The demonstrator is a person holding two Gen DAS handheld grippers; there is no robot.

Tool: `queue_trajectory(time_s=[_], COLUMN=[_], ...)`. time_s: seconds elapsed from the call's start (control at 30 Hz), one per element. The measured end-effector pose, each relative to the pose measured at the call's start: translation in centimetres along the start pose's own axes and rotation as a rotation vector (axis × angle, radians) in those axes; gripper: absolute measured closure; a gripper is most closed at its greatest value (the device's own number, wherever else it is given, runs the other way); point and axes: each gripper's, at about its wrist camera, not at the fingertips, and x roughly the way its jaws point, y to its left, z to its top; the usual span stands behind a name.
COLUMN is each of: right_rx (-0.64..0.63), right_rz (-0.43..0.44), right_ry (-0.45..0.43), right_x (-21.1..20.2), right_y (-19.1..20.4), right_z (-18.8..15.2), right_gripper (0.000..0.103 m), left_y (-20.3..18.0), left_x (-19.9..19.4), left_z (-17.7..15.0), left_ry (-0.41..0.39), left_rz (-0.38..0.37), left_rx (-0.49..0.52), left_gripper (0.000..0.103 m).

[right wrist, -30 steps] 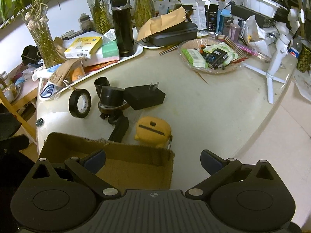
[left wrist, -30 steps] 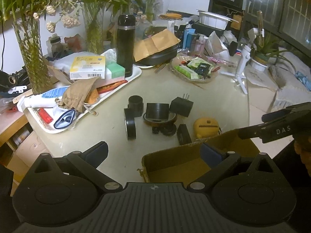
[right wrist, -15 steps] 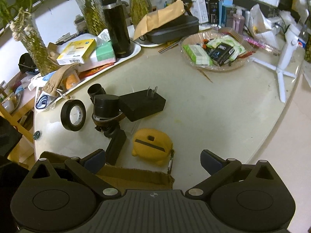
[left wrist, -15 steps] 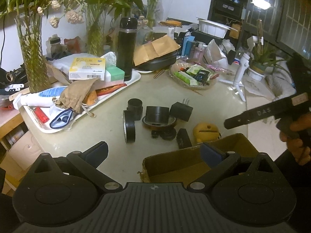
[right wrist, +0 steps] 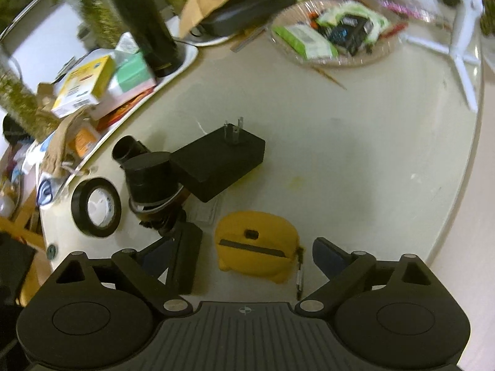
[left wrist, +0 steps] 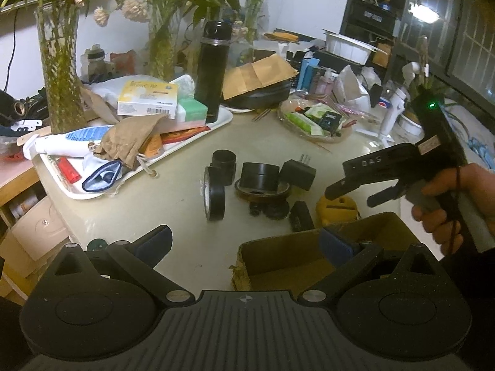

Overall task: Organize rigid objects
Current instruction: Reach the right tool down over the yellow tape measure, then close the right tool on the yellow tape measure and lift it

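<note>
A cluster of rigid objects lies mid-table: a yellow tape measure (right wrist: 256, 247), a black plug adapter (right wrist: 221, 160), a black cylinder (right wrist: 151, 176) on a brown ring, a black tape roll (right wrist: 96, 207), a small black tube (right wrist: 128, 150) and a flat black block (right wrist: 185, 259). My right gripper (right wrist: 241, 256) is open, its jaws on either side of the tape measure, just above it. My left gripper (left wrist: 244, 241) is open and empty over the near table edge, beside the open cardboard box (left wrist: 309, 262). The right gripper also shows in the left wrist view (left wrist: 355, 185) over the tape measure (left wrist: 338, 208).
A white tray (left wrist: 198, 142) with boxes, a cloth pouch and a black flask (left wrist: 213, 71) stands at the back left. Glass vases with plants (left wrist: 58, 74) line the back. A wicker plate of packets (right wrist: 334, 34) and a white tripod (right wrist: 458, 46) are at the back right.
My right gripper has moved forward and down from over the box to the yellow tape measure. My left gripper has stayed in place and open.
</note>
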Motion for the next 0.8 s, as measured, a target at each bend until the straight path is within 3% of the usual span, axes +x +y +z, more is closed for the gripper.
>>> queue_trajectory(time_s=[0.17,0.4,0.8], right_rx=[0.034,0.052,0.005], right_rz=[-0.013,-0.094,-0.158], right_ry=[0.03,0.037,0.064], right_x=[1.5,2.9,3.9], right_y=[0.2,0.4,0.8], right_z=[0.5,0.8,1.1], right_gripper=[0.008,0.011,0.015], left_y=[0.1,0.0,0.3], left_x=[-0.1,0.0,0.0], left_z=[0.0,-0.1,-0.1], left_ry=[-0.008,-0.009,-0.011], left_rz=[0.003,0.005,0.011], left_rx=[-0.005,-0.003,-0.011], left_gripper=[0.0,0.0,0.0])
